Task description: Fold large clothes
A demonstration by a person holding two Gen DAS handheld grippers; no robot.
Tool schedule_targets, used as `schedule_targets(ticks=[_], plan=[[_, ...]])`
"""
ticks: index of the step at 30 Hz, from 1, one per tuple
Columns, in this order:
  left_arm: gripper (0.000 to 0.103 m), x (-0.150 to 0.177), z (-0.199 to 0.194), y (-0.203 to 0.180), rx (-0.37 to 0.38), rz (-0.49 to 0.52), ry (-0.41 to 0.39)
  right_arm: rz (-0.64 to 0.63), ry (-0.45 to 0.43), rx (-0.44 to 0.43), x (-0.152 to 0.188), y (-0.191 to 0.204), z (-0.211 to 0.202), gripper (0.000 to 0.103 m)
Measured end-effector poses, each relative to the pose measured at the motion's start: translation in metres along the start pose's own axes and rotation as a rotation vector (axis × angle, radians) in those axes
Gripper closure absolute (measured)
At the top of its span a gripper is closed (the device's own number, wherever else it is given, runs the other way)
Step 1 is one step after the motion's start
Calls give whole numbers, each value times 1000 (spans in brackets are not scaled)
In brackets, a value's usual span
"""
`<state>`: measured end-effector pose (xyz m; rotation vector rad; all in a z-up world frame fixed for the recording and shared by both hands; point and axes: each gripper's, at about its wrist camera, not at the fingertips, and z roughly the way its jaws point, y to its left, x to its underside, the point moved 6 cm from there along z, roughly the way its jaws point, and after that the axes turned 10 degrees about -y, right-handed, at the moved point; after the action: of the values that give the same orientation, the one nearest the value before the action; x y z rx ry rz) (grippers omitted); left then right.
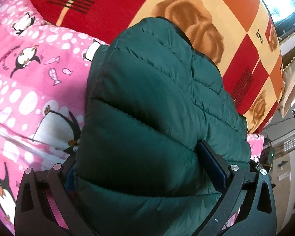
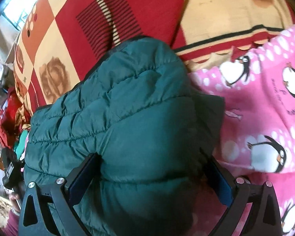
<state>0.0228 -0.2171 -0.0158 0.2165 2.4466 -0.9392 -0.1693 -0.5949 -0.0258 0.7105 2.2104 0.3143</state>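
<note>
A dark green quilted puffer jacket [image 1: 151, 90] lies folded into a thick bundle on the bed, and it also fills the middle of the right wrist view [image 2: 116, 106]. My left gripper [image 1: 139, 157] has its two fingers pressed into the sides of the near end of the bundle, with thick padding between them. My right gripper [image 2: 153, 167] grips the bundle the same way from the other side, its blue pads [image 2: 82, 175] sunk into the fabric. The jacket's underside and its sleeves are hidden.
A pink penguin-print blanket [image 1: 29, 82] lies beside the jacket, also in the right wrist view [image 2: 265, 98]. A red, orange and cream rose-patterned bedspread [image 1: 216, 29] covers the bed behind. The bed edge, a clothes pile [image 2: 9, 122] and room clutter [image 1: 293, 157] lie beyond.
</note>
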Motion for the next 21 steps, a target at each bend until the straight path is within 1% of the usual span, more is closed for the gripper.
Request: schedule_targets(ticks=[2, 6, 7, 8, 9, 10, 11, 12, 13, 14, 15, 17, 18, 21], plan=[[0, 0, 3, -1, -6, -2, 3, 4, 9, -6, 0, 1, 3, 0], [0, 0, 4, -6, -35, 14, 15, 6, -1, -15, 2, 5, 2, 0], [1, 1, 3, -9, -41, 24, 13, -3, -4, -25, 3, 9, 0, 7], [10, 2, 0, -12, -42, 40, 4, -18, -11, -33, 4, 15, -3, 17], [18, 3, -4, -17, -46, 69, -9, -34, -21, -33, 4, 20, -6, 22], [22, 4, -9, -23, -58, 110, -25, -50, -29, -28, 4, 26, -8, 30], [30, 5, -12, -27, -67, 140, -36, -68, -37, -27, 4, 32, -13, 37], [37, 6, -18, -32, -71, 164, -46, -78, -43, -26, 3, 36, -16, 41], [40, 6, -24, -35, -71, 177, -55, -89, -53, -29, 3, 40, -22, 47], [46, 5, -28, -38, -67, 183, -62, -95, -58, -31, 2, 42, -25, 52], [51, 5, -37, -43, -55, 189, -69, -102, -68, -38, 2, 45, -32, 54], [55, 4, -51, -48, -33, 198, -79, -106, -89, -56, 1, 52, -46, 60], [57, 5, -59, -52, -21, 204, -81, -108, -98, -65, 1, 55, -53, 61], [59, 11, -82, -61, 12, 215, -80, -120, -130, -88, 6, 71, -78, 63]])
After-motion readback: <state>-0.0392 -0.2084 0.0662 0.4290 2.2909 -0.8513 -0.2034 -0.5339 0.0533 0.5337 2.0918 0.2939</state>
